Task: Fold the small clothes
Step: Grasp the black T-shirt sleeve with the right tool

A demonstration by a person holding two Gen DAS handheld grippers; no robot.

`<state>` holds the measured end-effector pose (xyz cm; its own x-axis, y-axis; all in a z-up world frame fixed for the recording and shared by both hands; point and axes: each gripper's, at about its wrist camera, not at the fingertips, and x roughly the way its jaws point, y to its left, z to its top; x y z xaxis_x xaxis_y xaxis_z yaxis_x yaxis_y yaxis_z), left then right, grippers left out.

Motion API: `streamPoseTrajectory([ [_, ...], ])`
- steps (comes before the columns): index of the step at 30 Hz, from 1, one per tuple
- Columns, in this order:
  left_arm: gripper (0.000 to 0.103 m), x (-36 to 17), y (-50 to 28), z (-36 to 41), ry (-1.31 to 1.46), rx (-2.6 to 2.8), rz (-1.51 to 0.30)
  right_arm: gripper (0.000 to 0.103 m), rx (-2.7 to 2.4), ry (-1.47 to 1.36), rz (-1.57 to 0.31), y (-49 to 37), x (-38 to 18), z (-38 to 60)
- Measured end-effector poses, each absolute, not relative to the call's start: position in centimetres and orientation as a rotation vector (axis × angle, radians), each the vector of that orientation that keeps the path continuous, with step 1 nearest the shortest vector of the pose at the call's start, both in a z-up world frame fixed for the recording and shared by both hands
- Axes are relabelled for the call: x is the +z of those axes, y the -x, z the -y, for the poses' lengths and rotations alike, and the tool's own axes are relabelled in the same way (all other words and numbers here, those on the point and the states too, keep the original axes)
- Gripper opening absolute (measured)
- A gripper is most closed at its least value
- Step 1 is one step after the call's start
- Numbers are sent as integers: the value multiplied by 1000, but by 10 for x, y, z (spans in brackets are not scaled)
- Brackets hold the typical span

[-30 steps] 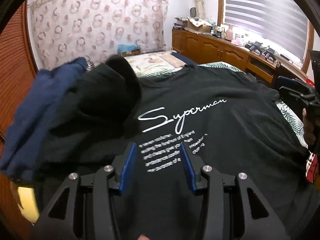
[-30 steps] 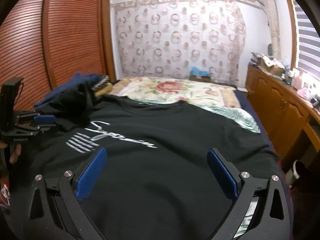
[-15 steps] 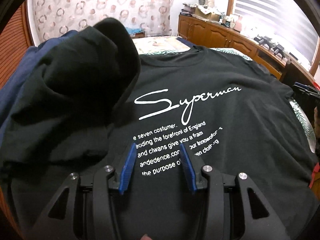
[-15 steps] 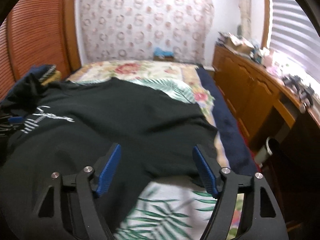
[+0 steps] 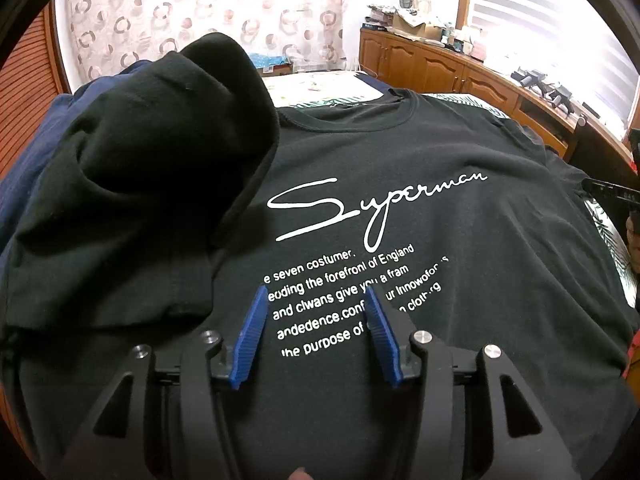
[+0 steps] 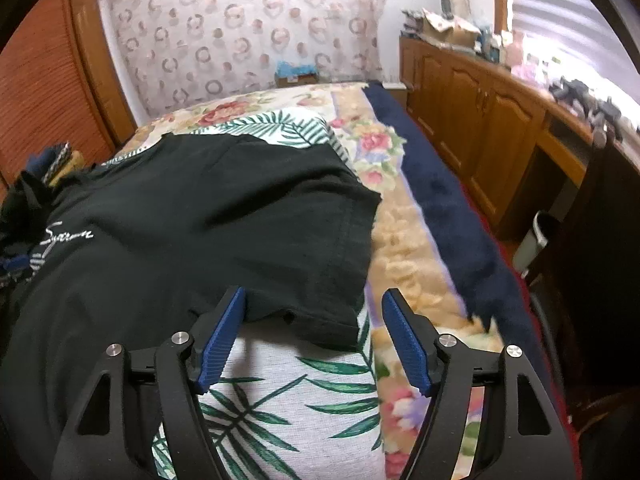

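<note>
A limp, light black T-shirt (image 5: 400, 208) lay flat on the bed (image 6: 404, 248), the left claw (image 5: 316, 334) opening empty above its print, the right claw (image 6: 314, 336) closing, not yet gripping, round its sleeve hem (image 6: 352, 264), probably the best hold.

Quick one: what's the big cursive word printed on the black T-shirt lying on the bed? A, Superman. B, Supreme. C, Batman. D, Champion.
A: the left wrist view shows white script reading "Superman" across the black T-shirt, above several lines of small white text.
</note>
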<state>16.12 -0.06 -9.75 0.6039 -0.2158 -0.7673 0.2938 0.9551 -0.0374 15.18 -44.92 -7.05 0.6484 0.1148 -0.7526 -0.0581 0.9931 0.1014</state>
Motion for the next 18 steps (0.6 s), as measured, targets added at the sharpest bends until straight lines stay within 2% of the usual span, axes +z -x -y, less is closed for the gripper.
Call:
streamPoseTrajectory([
  [5,50,-97,-163,-1,-86,-300,-876,62,115,-124,-895,-159,-75,457],
  [7,51,-98,-163,0,-88,-300,-876,51,122,-135,-902,-160,-76,459],
  [14,51,-98,-163,0,-89,-299,-876,28,87,-84,-873,-158,-72,459],
  [15,51,-98,-163,-1,-89,-298,-875,23,90,-79,-859,-158,-70,458],
  [18,51,-97,-163,0,-89,-298,-875,17,95,-51,-814,-155,-61,454],
])
